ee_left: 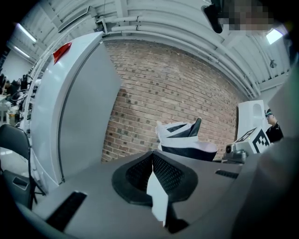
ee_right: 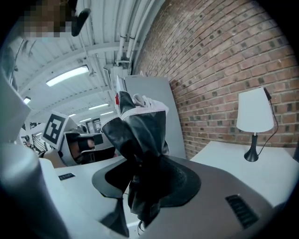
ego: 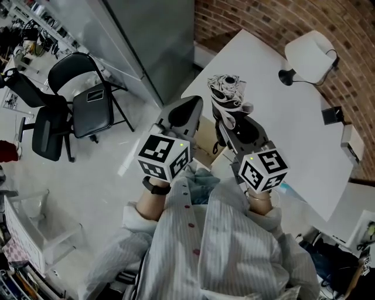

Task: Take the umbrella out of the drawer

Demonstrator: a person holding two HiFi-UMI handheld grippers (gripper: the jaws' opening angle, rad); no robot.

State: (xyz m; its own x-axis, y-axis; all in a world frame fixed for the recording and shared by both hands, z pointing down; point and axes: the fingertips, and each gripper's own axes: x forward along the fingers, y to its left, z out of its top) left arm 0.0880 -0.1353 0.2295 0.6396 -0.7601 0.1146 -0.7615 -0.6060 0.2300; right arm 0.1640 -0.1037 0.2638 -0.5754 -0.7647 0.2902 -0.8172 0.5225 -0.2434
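My right gripper [ego: 231,120] is shut on a folded black-and-white umbrella [ego: 227,94], held up above the near edge of the white table [ego: 281,135]. In the right gripper view the umbrella [ee_right: 140,140] stands upright between the dark pads [ee_right: 187,179] of that gripper [ee_right: 145,175], its crumpled fabric filling the gap. My left gripper [ego: 190,106] is raised beside it on the left, apart from the umbrella. Its own view shows this gripper [ee_left: 152,156] shut, the tips meeting with nothing between them, and the umbrella [ee_left: 184,140] beyond. A pale brown surface [ego: 204,139] under the grippers may be the drawer.
A white lamp [ego: 307,55] and a small black box [ego: 333,114] stand on the table by the brick wall [ego: 281,17]. A tall grey cabinet [ego: 152,35] rises on the left of the table. Black folding chairs [ego: 82,99] stand on the floor at far left.
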